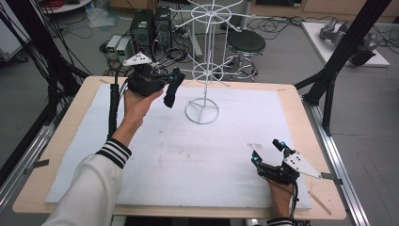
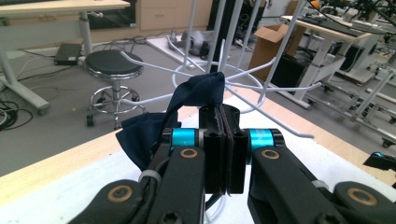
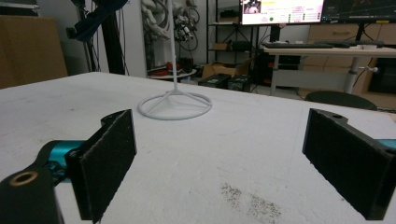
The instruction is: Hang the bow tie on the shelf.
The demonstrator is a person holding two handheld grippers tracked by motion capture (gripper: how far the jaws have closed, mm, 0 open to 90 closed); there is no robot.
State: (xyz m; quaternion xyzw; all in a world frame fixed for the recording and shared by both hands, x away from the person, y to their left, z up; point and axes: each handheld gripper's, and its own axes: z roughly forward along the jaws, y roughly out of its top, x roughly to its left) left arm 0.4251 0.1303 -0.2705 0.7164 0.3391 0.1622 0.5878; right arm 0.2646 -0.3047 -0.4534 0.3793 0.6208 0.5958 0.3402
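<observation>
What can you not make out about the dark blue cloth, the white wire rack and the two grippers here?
- Dark blue cloth: full shape hidden by the shut left gripper, left gripper view.
- White wire rack: top cut off, high view.
- Right gripper: hand cut off by bottom edge.

No text, label, brand or number is showing clearly enough to read. The monitor [image 3: 281,11] at twelve o'clock in the right gripper view is displaying writing, but it is too small to make out.

Grey floor [image 1: 291,56], stool [image 1: 245,43], cables, desks.
</observation>
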